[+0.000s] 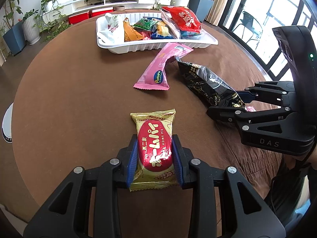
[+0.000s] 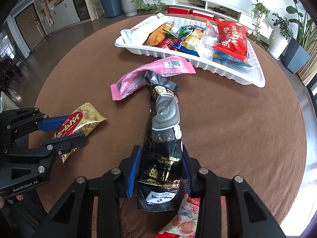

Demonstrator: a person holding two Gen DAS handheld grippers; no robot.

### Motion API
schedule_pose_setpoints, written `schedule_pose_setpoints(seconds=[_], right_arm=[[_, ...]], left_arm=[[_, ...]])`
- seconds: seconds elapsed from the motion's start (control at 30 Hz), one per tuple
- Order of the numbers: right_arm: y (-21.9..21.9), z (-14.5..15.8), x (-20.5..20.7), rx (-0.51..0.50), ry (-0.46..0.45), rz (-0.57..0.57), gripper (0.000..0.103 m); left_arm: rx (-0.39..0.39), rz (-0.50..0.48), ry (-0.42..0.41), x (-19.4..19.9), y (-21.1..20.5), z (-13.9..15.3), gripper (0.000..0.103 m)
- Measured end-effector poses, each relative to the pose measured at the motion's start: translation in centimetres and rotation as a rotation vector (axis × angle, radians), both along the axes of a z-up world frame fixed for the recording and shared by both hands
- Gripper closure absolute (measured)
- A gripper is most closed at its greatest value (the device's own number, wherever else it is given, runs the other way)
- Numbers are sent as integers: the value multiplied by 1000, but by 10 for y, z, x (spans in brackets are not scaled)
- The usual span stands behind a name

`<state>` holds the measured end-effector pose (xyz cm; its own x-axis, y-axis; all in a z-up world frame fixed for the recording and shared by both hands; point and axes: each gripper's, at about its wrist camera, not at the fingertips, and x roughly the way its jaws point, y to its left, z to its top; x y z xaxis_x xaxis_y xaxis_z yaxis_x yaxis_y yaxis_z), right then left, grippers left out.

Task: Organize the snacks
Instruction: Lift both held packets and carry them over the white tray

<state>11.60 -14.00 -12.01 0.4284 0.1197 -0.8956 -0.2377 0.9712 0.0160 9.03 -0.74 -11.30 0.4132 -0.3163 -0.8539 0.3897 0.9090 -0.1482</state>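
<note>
My left gripper point(image 1: 154, 158) is shut on a gold and red Home Pie packet point(image 1: 153, 150), its blue pads pressing both sides; it also shows in the right wrist view point(image 2: 77, 125). My right gripper point(image 2: 159, 170) is shut on a long black snack bag point(image 2: 164, 134), which shows in the left wrist view point(image 1: 210, 85) too. A pink Pororo packet point(image 1: 162, 67) lies on the brown table between the bags and the white tray point(image 1: 158, 46). The tray holds several snack packets, among them a red Mylikes bag point(image 1: 185, 18).
The round brown table point(image 1: 79, 99) drops off at its left edge. A red and white snack packet point(image 2: 184, 218) lies under my right gripper. Potted plants, a white shelf unit and windows ring the room beyond.
</note>
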Motion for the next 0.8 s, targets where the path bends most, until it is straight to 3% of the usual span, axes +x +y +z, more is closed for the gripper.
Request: schedule_pose_setpoints(seconds=[0.43, 0.8], right_arm=[[-6, 1, 0, 68, 10, -15, 71], [-19, 21, -10, 233, -23, -50, 72]], left_arm=[[-18, -8, 5, 0, 0, 0, 73], [-69, -8, 9, 0, 1, 3, 73]])
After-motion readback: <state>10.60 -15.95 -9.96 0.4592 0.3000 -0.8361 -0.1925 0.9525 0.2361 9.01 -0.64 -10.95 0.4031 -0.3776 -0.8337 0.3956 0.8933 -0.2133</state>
